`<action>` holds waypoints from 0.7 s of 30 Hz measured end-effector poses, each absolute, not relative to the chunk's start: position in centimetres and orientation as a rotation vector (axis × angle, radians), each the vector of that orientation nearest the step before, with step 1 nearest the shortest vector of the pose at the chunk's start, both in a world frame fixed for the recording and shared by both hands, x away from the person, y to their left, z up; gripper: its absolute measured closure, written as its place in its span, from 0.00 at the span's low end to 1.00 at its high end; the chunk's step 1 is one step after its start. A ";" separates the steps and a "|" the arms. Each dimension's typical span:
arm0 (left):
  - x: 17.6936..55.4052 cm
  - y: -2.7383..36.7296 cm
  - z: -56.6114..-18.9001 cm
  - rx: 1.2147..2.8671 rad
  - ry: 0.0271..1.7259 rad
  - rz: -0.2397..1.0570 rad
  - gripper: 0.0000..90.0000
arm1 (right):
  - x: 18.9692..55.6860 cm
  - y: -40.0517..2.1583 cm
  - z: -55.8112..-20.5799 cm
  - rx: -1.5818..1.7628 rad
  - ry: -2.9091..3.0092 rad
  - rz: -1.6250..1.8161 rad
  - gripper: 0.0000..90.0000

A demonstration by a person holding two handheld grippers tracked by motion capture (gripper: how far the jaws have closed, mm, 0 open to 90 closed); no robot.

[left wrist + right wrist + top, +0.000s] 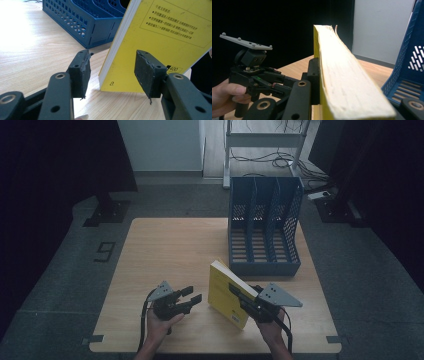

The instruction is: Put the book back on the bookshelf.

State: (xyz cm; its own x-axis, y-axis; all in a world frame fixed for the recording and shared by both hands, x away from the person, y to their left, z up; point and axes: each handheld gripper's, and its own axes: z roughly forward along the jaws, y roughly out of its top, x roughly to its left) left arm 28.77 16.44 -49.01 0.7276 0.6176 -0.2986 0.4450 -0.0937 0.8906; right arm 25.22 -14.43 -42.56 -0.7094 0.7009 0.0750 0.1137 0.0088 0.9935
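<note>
A thick yellow book (223, 287) stands on its lower edge on the wooden table (165, 245), tilted, with my right gripper (241, 296) shut on it. In the right gripper view the book's pale page edge (344, 75) runs up between the jaws. My left gripper (193, 295) is open just left of the book, with nothing between its fingers. In the left gripper view the book's yellow cover (162, 32) with printed text stands beyond the spread pads (82, 72), apart from them. The right gripper view also shows the left gripper (274, 83) in a hand.
A blue three-slot file holder (264, 227) stands on the table behind the book, open side facing up and forward; it is close by in the left gripper view (82, 22). Cables and a white frame (265, 140) lie on the floor beyond.
</note>
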 end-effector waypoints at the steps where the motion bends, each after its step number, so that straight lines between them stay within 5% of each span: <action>1: 28.8 16.5 -49.0 1.728 0.850 0.178 0.52 | 25.2 -14.5 -42.5 0.835 1.844 1.746 0.83; 21: 29.3 17.0 -49.5 1.741 0.908 0.177 0.51 | 25.2 -15.0 -42.3 0.863 1.807 1.731 0.83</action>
State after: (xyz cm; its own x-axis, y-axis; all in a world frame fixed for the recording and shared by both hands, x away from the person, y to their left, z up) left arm 29.31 17.04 -49.48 0.6939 0.6482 -0.3134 0.4825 -0.0955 0.8707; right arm 25.24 -14.96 -42.28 -0.6802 0.7290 0.0771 0.1084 -0.0040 0.9941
